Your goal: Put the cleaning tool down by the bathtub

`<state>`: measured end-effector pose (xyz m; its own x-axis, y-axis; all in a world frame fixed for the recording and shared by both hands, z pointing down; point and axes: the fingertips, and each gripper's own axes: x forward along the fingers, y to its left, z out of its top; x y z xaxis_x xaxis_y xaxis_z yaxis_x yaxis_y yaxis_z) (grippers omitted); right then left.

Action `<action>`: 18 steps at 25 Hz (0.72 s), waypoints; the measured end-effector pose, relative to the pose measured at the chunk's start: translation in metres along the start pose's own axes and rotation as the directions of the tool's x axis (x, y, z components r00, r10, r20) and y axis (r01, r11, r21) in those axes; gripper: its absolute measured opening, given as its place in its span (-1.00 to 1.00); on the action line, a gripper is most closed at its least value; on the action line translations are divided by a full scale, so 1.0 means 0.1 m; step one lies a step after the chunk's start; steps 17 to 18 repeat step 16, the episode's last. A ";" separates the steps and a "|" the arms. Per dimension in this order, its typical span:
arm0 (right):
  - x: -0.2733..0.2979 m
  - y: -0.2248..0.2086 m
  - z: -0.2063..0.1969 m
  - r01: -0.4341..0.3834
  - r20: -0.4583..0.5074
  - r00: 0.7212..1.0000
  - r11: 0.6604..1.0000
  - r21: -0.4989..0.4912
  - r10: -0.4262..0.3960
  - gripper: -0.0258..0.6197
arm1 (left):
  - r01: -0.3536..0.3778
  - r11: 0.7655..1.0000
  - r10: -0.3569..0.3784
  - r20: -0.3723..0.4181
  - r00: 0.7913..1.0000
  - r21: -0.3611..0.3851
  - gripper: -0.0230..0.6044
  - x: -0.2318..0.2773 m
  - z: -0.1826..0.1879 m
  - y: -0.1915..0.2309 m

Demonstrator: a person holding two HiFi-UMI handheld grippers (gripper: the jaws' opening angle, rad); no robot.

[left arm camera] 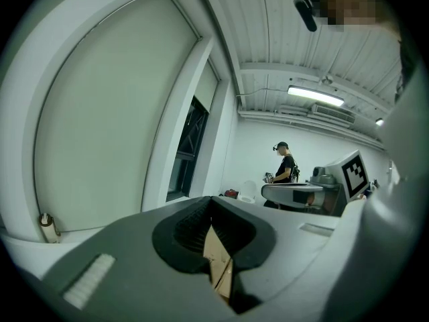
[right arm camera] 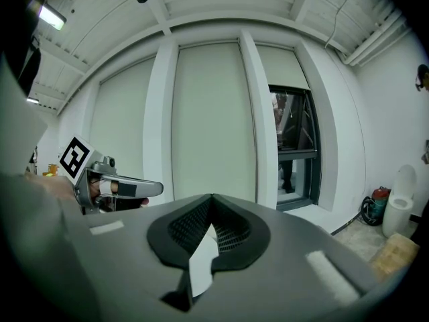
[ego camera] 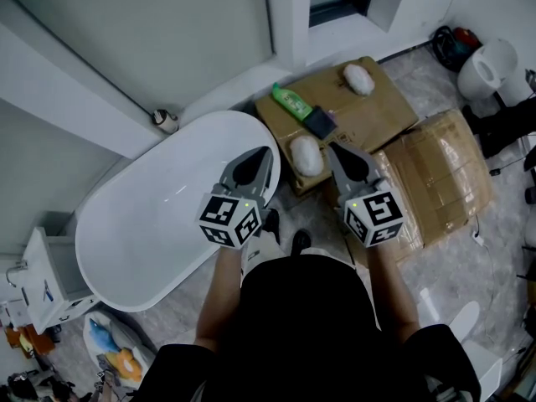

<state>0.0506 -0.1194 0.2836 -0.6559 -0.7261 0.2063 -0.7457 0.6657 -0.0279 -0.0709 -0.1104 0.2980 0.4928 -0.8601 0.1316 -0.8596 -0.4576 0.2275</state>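
A white oval bathtub (ego camera: 126,233) fills the left middle of the head view. Right of its end, on flattened cardboard (ego camera: 381,111), lie a white fluffy cleaning pad (ego camera: 306,155), a second one (ego camera: 358,78), a green bottle (ego camera: 291,100) and a dark sponge-like block (ego camera: 319,121). My left gripper (ego camera: 261,156) is over the tub's end, its jaws shut and empty, tips meeting (left arm camera: 211,200). My right gripper (ego camera: 337,149) is just right of the nearer white pad and above it, also shut with nothing between its jaws (right arm camera: 212,197).
A white toilet (ego camera: 490,67) and a dark red-and-black object (ego camera: 453,43) are at the far right by the wall. A white cabinet (ego camera: 42,275) and coloured toys (ego camera: 109,350) sit left of the tub. A person (left arm camera: 286,168) stands across the room.
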 end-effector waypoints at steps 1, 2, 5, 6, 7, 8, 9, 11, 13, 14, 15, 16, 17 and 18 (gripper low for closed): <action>0.00 0.00 -0.01 0.000 0.000 1.000 1.000 0.001 0.000 -0.90 | 0.001 1.000 -0.001 -0.002 1.000 0.002 -0.93 -0.01 -0.01 0.00; -0.01 0.00 -0.01 -0.001 -0.001 1.000 1.000 0.001 0.001 -0.90 | 0.000 1.000 0.000 -0.004 1.000 0.003 -0.93 -0.01 -0.02 0.01; 0.00 -0.02 -0.02 -0.001 -0.001 1.000 1.000 0.001 0.001 -0.90 | -0.010 1.000 0.010 -0.008 1.000 0.001 -0.93 -0.01 -0.03 0.05; -0.01 -0.03 -0.03 -0.001 -0.002 1.000 1.000 0.000 0.001 -0.90 | -0.011 1.000 0.011 -0.008 1.000 0.000 -0.93 0.00 -0.03 0.05; -0.01 -0.04 -0.03 0.000 -0.004 1.000 1.000 0.000 0.000 -0.90 | -0.011 1.000 0.011 -0.008 1.000 0.000 -0.93 0.01 -0.03 0.04; -0.01 -0.05 -0.04 0.001 -0.005 1.000 1.000 0.000 -0.001 -0.90 | -0.010 1.000 0.010 -0.008 1.000 0.001 -0.93 0.01 -0.03 0.03; -0.01 -0.06 -0.05 0.001 -0.006 1.000 1.000 0.000 -0.001 -0.90 | -0.009 1.000 0.009 -0.009 1.000 0.002 -0.93 0.02 -0.04 0.01; -0.01 -0.07 -0.06 0.000 -0.006 1.000 1.000 0.002 0.000 -0.90 | -0.007 1.000 0.007 -0.010 1.000 0.003 -0.93 0.03 -0.05 0.00; -0.01 -0.07 -0.05 -0.002 -0.005 1.000 1.000 0.003 0.002 -0.90 | -0.005 1.000 0.005 -0.011 1.000 0.002 -0.93 0.04 -0.05 -0.01; -0.01 -0.08 -0.05 -0.002 -0.005 1.000 1.000 0.003 0.002 -0.90 | -0.003 1.000 0.003 -0.012 1.000 0.001 -0.93 0.04 -0.06 -0.01; 0.00 -0.08 -0.05 -0.002 -0.004 1.000 1.000 0.003 0.002 -0.90 | -0.002 1.000 0.002 -0.013 1.000 0.001 -0.93 0.03 -0.06 -0.02; 0.00 -0.08 -0.05 -0.002 -0.004 1.000 1.000 0.003 0.002 -0.90 | -0.001 1.000 0.001 -0.014 1.000 0.001 -0.93 0.03 -0.06 -0.02; 0.00 -0.08 -0.05 -0.002 -0.004 1.000 1.000 0.003 0.002 -0.90 | -0.001 1.000 0.001 -0.014 1.000 0.001 -0.93 0.03 -0.06 -0.02; 0.00 -0.08 -0.05 -0.002 -0.004 1.000 1.000 0.003 0.002 -0.90 | -0.001 1.000 0.001 -0.014 1.000 0.001 -0.93 0.03 -0.06 -0.02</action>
